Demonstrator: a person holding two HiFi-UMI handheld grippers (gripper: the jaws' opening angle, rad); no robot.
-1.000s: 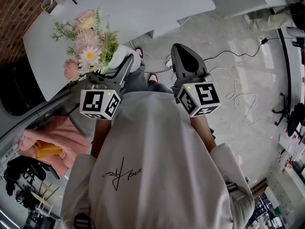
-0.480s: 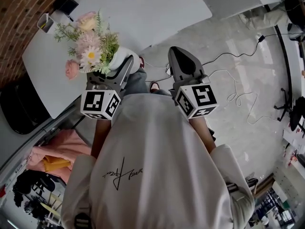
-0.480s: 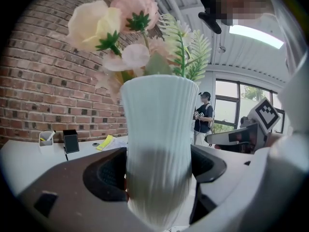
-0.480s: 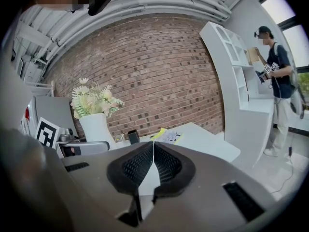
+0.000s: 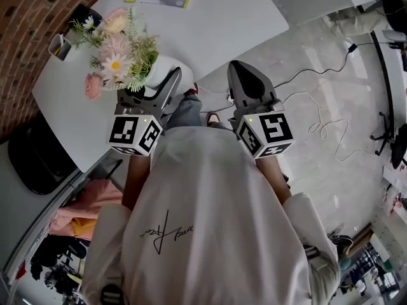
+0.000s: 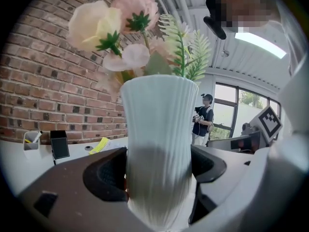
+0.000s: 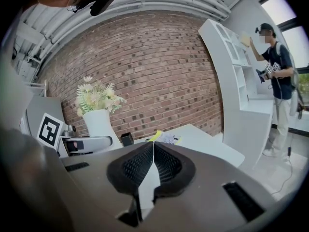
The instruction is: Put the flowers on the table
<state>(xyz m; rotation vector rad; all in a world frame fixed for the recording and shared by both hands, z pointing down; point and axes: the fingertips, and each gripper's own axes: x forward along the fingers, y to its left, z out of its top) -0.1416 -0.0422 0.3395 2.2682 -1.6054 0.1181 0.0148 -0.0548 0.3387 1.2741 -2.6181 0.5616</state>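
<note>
Left gripper (image 5: 152, 89) is clamped on the white vase (image 6: 159, 129) of flowers (image 5: 117, 59), held over the table's (image 5: 210, 18) near edge, possibly not set down. Right gripper (image 7: 150, 163) is pressed together, empty, just off that table's edge.

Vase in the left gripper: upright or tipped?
Upright. The vase stands vertical between the left gripper jaws, flowers above its rim; the right gripper view shows it vertical too.

Left tongs (image 5: 163, 85) hold the flower vase (image 5: 163, 68) over the table (image 5: 216, 18).

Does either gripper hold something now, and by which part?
The left gripper holds the white vase of flowers by its lower body; the right gripper is empty.
</note>
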